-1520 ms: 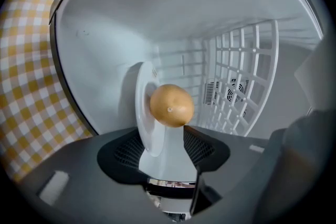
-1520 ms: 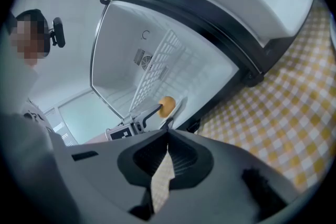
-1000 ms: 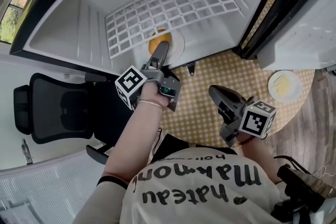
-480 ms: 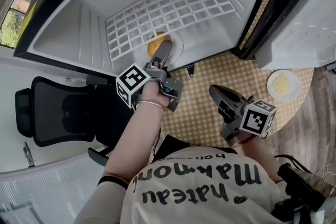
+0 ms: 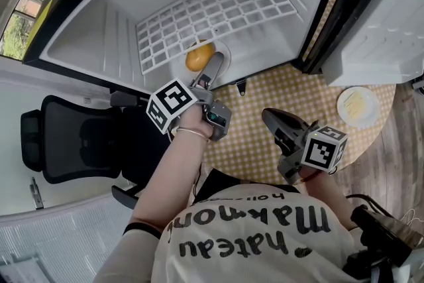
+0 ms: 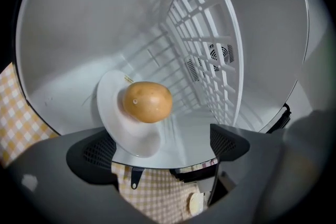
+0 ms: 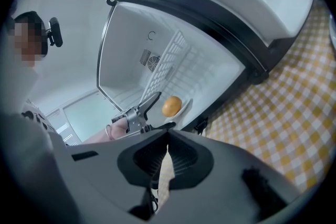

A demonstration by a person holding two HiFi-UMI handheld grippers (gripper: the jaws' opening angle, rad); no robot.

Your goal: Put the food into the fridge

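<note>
- The potato (image 6: 147, 102) lies on a white plate (image 6: 113, 118) on the fridge (image 5: 99, 36) floor. It looks firm, smooth and likely to roll, so the plate's rim is the safer hold.
- The left gripper (image 6: 160, 148) has just been opening; its fingers are wide apart and grip nothing.
- The right gripper (image 7: 167, 157) has its fingers closed and empty.

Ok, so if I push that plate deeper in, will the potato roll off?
It might. The potato is rounded and sits loose on the plate, so a quick shove could roll it. The plate looks shallow, with little rim to stop it. A slow push seems safer.
</note>
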